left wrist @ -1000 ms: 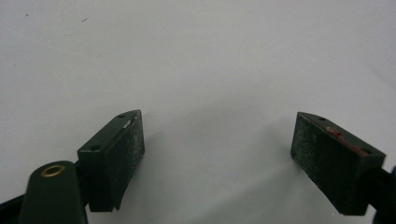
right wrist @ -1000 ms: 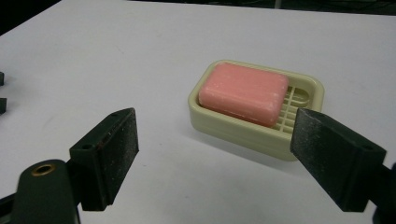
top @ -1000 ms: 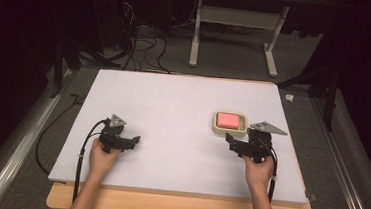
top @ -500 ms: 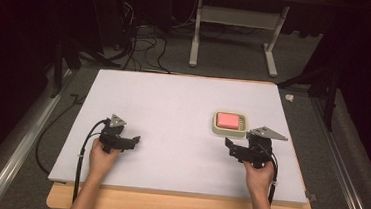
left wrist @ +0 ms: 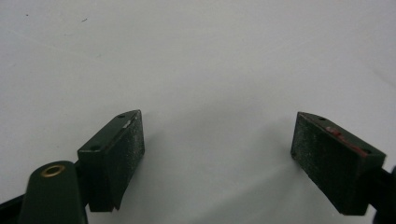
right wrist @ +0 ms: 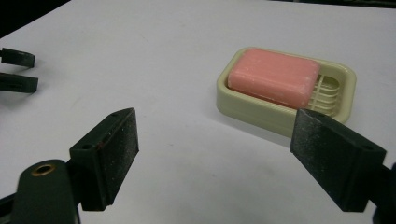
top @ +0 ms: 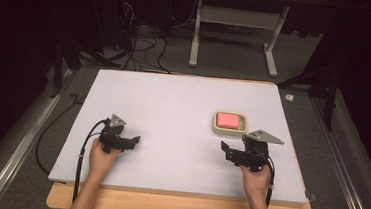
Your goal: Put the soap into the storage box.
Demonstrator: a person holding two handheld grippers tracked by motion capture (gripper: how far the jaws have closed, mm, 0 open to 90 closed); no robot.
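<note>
Both empty, spread wide: right gripper (top: 226, 150) near soap (right wrist: 274, 77) in dish (right wrist: 285, 119), likely for pickup; left gripper (top: 134, 141) idle on table (top: 173, 108).

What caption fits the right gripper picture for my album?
Open right gripper faces a pink soap bar resting in its cream soap dish on the white table.

**Pink soap in a cream dish**

A rectangular pink soap bar (right wrist: 273, 78) with rounded corners lies flat in a cream soap dish (right wrist: 340, 77), pushed toward one end so the dish's ribbed floor shows at the other. The dish sits on the right half of the white bench (top: 173, 108).
</note>
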